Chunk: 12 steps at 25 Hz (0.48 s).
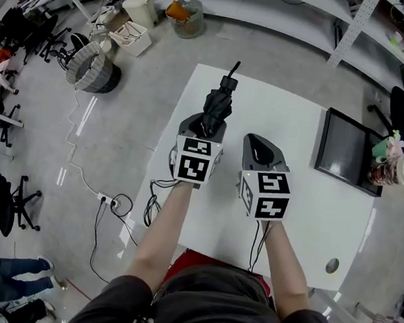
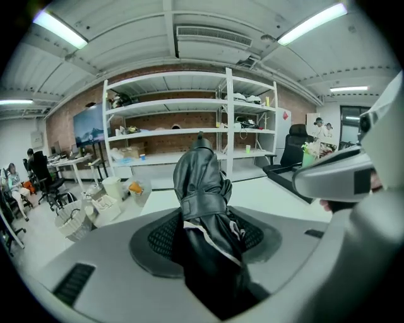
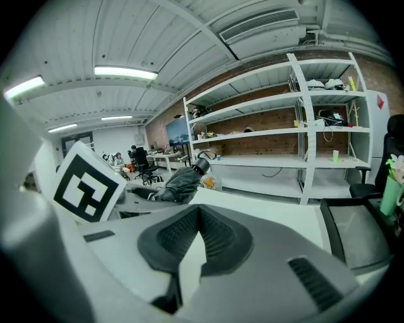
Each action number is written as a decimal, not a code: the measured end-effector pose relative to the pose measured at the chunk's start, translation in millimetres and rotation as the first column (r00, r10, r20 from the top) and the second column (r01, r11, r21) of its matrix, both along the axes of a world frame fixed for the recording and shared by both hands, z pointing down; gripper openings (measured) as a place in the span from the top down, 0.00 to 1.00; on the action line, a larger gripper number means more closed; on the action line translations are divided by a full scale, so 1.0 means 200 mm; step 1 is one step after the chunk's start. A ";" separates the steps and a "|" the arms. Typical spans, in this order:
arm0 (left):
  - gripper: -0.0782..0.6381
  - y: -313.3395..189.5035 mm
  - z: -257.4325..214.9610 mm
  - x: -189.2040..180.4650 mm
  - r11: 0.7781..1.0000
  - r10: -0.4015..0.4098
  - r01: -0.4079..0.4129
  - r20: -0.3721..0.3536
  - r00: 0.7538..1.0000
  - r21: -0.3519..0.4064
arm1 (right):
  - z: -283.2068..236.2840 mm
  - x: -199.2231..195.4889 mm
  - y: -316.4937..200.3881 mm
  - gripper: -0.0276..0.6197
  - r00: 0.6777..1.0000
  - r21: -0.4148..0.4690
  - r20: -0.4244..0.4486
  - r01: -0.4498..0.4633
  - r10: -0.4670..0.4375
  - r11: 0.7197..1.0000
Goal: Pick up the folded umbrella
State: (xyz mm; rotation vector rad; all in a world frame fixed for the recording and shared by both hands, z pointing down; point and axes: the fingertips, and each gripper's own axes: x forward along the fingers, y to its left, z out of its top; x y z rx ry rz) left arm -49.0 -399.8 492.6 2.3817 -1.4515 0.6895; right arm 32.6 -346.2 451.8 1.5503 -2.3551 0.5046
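The folded black umbrella (image 1: 219, 105) is up off the white table (image 1: 305, 132), its handle end pointing away from me. My left gripper (image 1: 204, 125) is shut on its lower part. In the left gripper view the umbrella (image 2: 202, 189), with its strap wrapped round it, stands between the two pads of the left gripper (image 2: 205, 234) and rises above them. To its right my right gripper (image 1: 262, 153) hovers over the table, shut and with nothing in it. The right gripper view shows that gripper's (image 3: 199, 217) pads meeting at the tips, and the umbrella (image 3: 180, 183) at the left.
A dark flat screen (image 1: 343, 147) lies at the table's right side, with a cup of small items (image 1: 392, 166) beyond it. On the floor at the left are a wicker basket (image 1: 93, 70), bins and cables (image 1: 111, 201). Shelving runs along the far wall (image 2: 189, 132).
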 end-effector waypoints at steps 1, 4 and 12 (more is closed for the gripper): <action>0.60 0.02 -0.04 0.00 1.000 0.001 -0.001 -0.009 1.000 0.010 | -0.02 -0.01 0.02 0.93 1.000 0.007 0.002 0.001 -0.001 1.000; 0.60 0.08 -0.14 -0.02 0.999 0.005 -0.003 -0.032 0.999 0.048 | -0.08 -0.03 0.06 0.93 1.000 0.032 0.008 0.001 -0.001 0.999; 0.60 0.20 -0.39 -0.08 0.989 0.003 0.008 -0.073 0.997 0.149 | -0.22 -0.08 0.16 0.93 1.000 0.089 0.010 0.010 -0.011 0.996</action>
